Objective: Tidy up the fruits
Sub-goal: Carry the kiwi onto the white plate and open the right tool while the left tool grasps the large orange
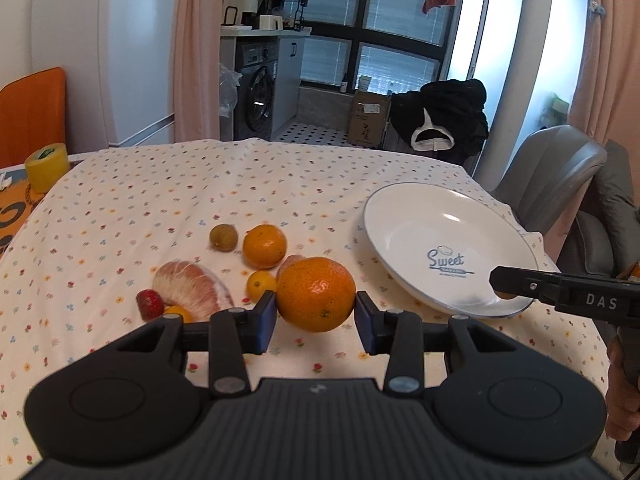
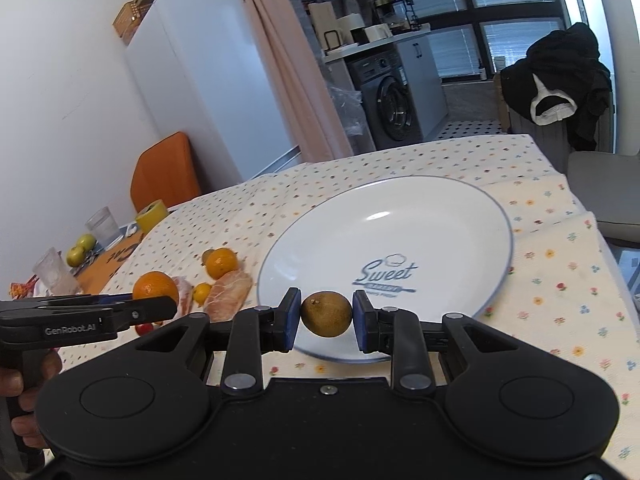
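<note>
A white fridge, pink curtains, a washing machine and dark-framed windows.

The left gripper clasped a large orange above the floral tablecloth; a white plate sat near the table's right edge.

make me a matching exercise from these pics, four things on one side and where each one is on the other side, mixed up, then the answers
Things:
1. large orange
2. small brown fruit
3. strawberry
4. yellow tape roll

Places:
A. far left edge of the table
B. between the left gripper fingers
C. on the cloth beside the peeled pomelo piece
D. between the right gripper fingers, over the plate

Pairs: 1-B, 2-D, 3-C, 4-A
</note>
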### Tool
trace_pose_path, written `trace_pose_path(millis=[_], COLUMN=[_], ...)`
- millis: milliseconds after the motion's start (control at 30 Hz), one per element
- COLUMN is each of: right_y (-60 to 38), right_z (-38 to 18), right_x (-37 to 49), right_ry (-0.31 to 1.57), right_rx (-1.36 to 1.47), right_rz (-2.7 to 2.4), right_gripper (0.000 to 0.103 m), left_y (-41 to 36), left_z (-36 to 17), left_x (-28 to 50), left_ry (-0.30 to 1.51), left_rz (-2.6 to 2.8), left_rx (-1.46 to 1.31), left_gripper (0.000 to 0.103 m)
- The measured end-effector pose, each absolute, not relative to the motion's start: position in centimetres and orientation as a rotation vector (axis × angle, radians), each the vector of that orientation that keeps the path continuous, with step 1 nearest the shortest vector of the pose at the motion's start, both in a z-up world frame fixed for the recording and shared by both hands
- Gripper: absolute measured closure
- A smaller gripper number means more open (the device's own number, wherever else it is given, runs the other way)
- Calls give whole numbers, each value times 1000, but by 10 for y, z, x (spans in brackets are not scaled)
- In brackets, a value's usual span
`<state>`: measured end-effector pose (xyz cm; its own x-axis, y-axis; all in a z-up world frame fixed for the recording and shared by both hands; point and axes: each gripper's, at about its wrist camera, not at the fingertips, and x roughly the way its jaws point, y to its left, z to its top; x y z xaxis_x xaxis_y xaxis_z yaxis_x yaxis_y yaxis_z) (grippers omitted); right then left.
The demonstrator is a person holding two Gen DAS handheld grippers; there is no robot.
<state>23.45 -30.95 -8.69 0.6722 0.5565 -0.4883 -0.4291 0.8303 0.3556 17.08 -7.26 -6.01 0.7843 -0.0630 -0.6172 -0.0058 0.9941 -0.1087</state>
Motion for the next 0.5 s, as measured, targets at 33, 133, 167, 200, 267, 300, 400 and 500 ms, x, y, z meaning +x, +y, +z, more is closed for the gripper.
trace_pose_path(millis=[33, 133, 167, 200, 267, 300, 400, 500], right_y=[-310, -313, -313, -314, -314, -313, -312, -311], right_z=[-88, -90, -90, -90, -91, -92, -96, -99], right_x=[235, 237, 239, 240, 242, 243, 245, 248], right_ry=[619, 620, 622, 623, 625, 626, 638, 664], right_rx=[216, 209, 208, 206, 201, 197, 186, 175], right_rz=[554, 534, 531, 528, 521, 515, 498, 480], right_gripper=[77, 77, 77, 77, 77, 77, 77, 76], left_y=[-75, -83, -86, -88, -93, -95, -102, -107], left_z=[-59, -58, -58, -58, -58, -57, -56, -56], left_x=[172, 175, 175, 177, 180, 181, 186, 191], left_ry=[665, 660, 659, 657, 655, 653, 649, 643], left_rz=[-37, -54, -58, -63, -76, -83, -104, -131], left_rx=[-104, -103, -103, -101, -99, -97, -90, -91], left_gripper=[63, 63, 63, 63, 63, 63, 63, 63])
